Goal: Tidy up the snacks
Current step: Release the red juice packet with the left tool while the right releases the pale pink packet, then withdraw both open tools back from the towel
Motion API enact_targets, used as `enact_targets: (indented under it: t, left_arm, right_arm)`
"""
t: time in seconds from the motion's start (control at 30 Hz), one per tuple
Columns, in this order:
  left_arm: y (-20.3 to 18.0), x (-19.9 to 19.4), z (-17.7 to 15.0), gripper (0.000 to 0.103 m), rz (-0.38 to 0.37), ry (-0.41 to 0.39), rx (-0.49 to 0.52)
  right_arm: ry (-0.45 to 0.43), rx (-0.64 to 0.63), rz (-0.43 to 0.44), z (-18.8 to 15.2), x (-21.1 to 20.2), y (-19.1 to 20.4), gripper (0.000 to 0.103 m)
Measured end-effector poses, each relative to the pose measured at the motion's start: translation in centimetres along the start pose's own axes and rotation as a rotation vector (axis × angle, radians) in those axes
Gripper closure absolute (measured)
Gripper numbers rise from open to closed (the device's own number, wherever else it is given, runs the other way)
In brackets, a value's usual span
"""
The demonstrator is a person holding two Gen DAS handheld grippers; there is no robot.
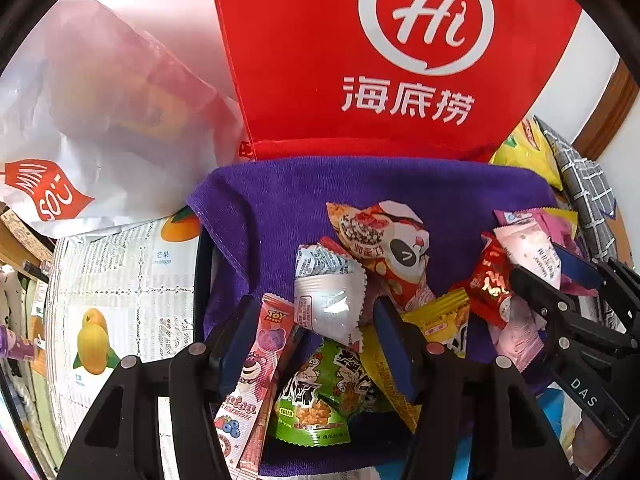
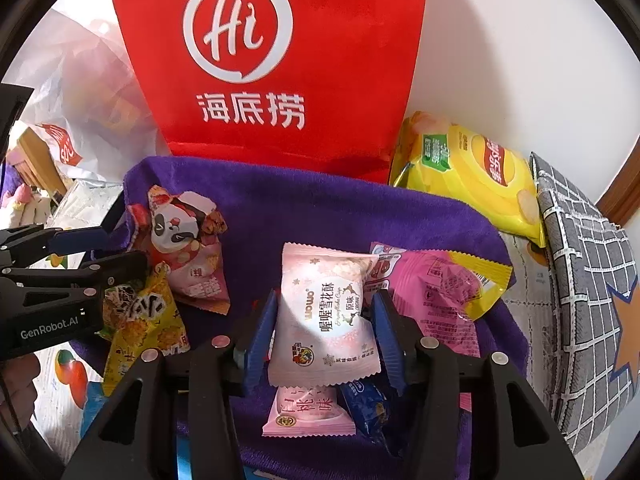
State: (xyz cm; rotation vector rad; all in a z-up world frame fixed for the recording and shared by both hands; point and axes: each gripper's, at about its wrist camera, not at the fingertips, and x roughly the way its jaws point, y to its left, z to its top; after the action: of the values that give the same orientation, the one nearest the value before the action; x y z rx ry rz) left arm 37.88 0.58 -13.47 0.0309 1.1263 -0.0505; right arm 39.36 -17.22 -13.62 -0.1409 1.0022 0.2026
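Pink snowflake-crisp packet point(image 2: 326, 312), a pillow-style wrapper with crimped, serrated ends, lying on the purple towel point(image 2: 280, 208) between the blue pads of the right gripper point(image 2: 326, 320). The jaws stand narrowly apart and flank the packet's two long sides; whether the pads actually press the film cannot be told, so a hold is not certain. By its look the packet is light, air-puffed and slick — the film would likely dent and slide under a hard pinch, and the contents may crumble; the firmer purchase is judged to be across the middle of the body or on a crimped end seam. The left gripper point(image 1: 316, 344) hangs with its jaws roughly half apart over a loose heap: a silver sachet point(image 1: 330, 300), a green rice-cracker packet point(image 1: 320, 392) and a Toy Story strip packet point(image 1: 256, 376), none of them pinched. Behind the towel stands a red Haidilao bag point(image 2: 260, 60), with a yellow chip bag point(image 2: 472, 172) beside it.
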Motion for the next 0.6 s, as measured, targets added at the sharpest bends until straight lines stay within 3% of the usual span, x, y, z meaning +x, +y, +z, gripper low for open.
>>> enact_targets:
  t: [0.17, 0.6]
  left_arm:
    - [0.0, -1.0, 0.2, 0.039, -0.004, -0.023, -0.003]
    - [0.9, -3.6, 0.4, 0.036, -0.015, -0.063, 0.012]
  right_arm:
    - [-0.047, -0.005, -0.001, 0.1, -1.7, 0.1, 0.041]
    - [-0.064, -0.025, -0.016, 0.4, -3.5, 1.1, 0.038]
